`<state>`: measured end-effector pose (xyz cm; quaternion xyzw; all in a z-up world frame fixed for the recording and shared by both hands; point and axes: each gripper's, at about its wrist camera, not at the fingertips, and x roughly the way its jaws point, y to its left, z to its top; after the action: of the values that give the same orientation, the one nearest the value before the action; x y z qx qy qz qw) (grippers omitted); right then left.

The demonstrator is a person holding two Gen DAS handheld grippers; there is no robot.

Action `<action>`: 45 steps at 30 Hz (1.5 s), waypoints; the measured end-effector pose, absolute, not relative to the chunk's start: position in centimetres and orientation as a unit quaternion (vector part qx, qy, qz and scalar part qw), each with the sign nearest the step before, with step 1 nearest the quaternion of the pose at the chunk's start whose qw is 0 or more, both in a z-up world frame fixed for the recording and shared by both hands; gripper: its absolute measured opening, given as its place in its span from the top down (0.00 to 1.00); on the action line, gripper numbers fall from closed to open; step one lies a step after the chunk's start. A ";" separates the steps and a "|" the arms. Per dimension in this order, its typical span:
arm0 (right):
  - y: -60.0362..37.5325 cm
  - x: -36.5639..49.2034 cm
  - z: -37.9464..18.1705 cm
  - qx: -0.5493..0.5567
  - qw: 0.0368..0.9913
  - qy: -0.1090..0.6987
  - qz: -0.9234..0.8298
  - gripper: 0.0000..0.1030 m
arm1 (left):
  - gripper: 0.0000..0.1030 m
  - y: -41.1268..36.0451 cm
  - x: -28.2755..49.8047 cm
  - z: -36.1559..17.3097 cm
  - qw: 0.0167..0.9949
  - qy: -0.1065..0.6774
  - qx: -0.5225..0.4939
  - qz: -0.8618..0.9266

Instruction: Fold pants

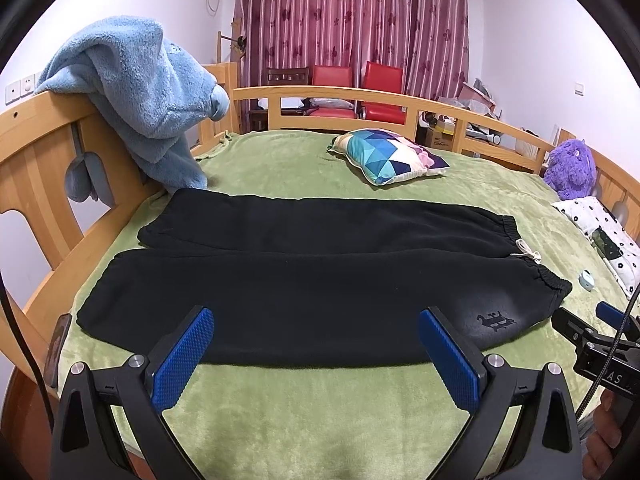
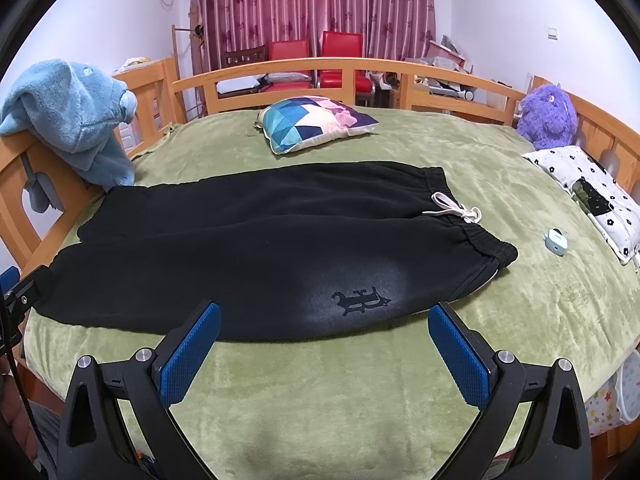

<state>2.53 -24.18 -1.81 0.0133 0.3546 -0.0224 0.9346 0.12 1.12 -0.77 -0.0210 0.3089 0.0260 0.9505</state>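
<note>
Black sweatpants [image 1: 304, 280] [image 2: 256, 240] lie flat on the green bedspread, legs side by side pointing left, elastic waistband with a white drawstring [image 2: 456, 208] at the right. A dark logo [image 2: 360, 298] marks the near leg. My left gripper [image 1: 316, 320] hovers open above the near leg's front edge, its blue pads [image 1: 182, 360] holding nothing. Just short of the pants' near edge by the logo, my right gripper [image 2: 324, 316] is open and empty too. The right gripper's tip [image 1: 588, 332] shows at the right edge of the left wrist view.
A wooden bed rail [image 1: 360, 96] runs around the bed. A blue fleece blanket [image 1: 148, 96] hangs over the left rail. A patterned cushion [image 2: 316, 120], a purple plush toy [image 2: 548, 116], a floral pillow [image 2: 592, 196] and a small blue case [image 2: 556, 242] lie beyond the pants.
</note>
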 end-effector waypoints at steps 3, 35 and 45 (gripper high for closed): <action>-24.3 2.6 -1.9 0.015 0.934 0.355 -0.021 0.01 | 0.00 1.1 0.1 -0.8 0.950 0.309 -0.021 0.026; -24.1 2.9 -1.7 0.007 0.940 0.341 -0.028 0.01 | 0.00 1.4 0.2 -1.1 0.947 0.317 -0.041 0.029; -23.2 1.9 -1.0 -0.010 0.957 0.291 0.004 0.01 | 0.00 1.4 0.2 -1.2 0.947 0.318 -0.043 0.026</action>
<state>1.89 -23.20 -0.99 -0.0100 0.2910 0.0039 0.9567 0.25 1.36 -1.17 -0.0433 0.3183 0.0259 0.9466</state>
